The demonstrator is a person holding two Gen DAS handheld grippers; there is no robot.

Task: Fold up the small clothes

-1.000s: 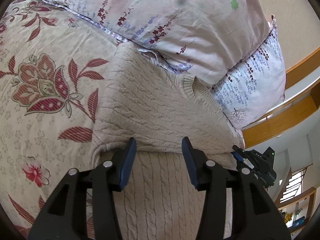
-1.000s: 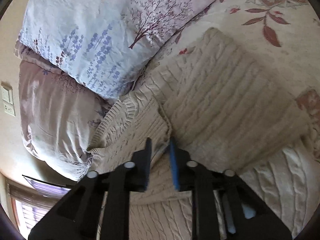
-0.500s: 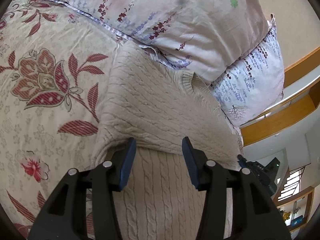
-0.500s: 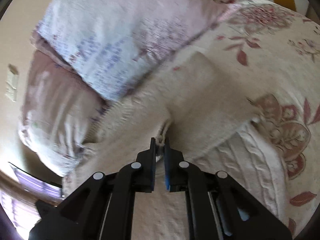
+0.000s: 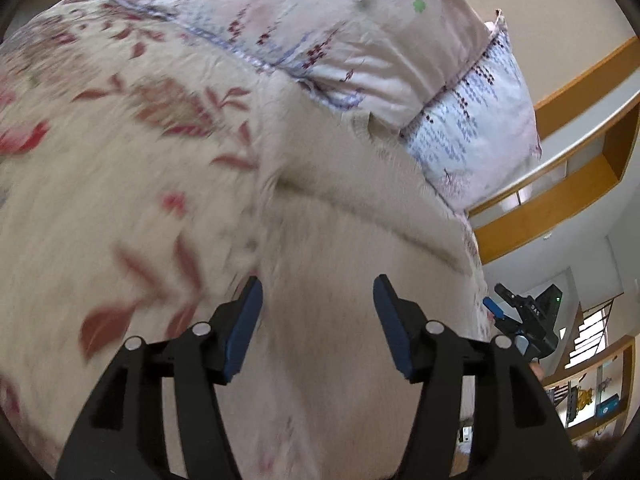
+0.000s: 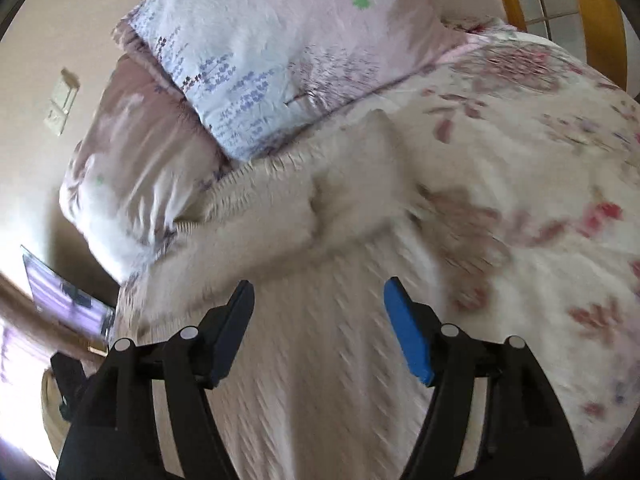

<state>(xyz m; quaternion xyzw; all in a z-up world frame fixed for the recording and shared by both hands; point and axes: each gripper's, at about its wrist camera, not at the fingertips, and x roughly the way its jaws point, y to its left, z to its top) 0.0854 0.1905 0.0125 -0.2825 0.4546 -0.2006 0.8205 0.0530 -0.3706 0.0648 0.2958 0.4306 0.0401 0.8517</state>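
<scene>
Both of my grippers hang over the cream cable-knit sweater point(image 5: 344, 216) with their jaws spread wide and nothing between the blue pads. My left gripper point(image 5: 318, 320) points along the sweater's lower panel; the knit fills the gap between its fingers, though I cannot tell whether the tips touch it. Ahead of it, a folded layer of the sweater lies across the body, its edge showing as a shadowed crease, and the ribbed collar sits at the far end, just beside the pillows. My right gripper point(image 6: 318, 320) looks down on the sweater point(image 6: 304, 320) from the other side; a folded sleeve or flap forms a soft ridge near the middle, and the ribbed hem edge lies against the pillow. The sweater lies on the floral bedspread point(image 5: 120, 184), whose red leaves and blossoms are smeared by blur in both views. Two pillows point(image 5: 328, 24) with lavender prints are stacked at the sweater's far end. In the left view my right gripper shows small at the bed's edge.
</scene>
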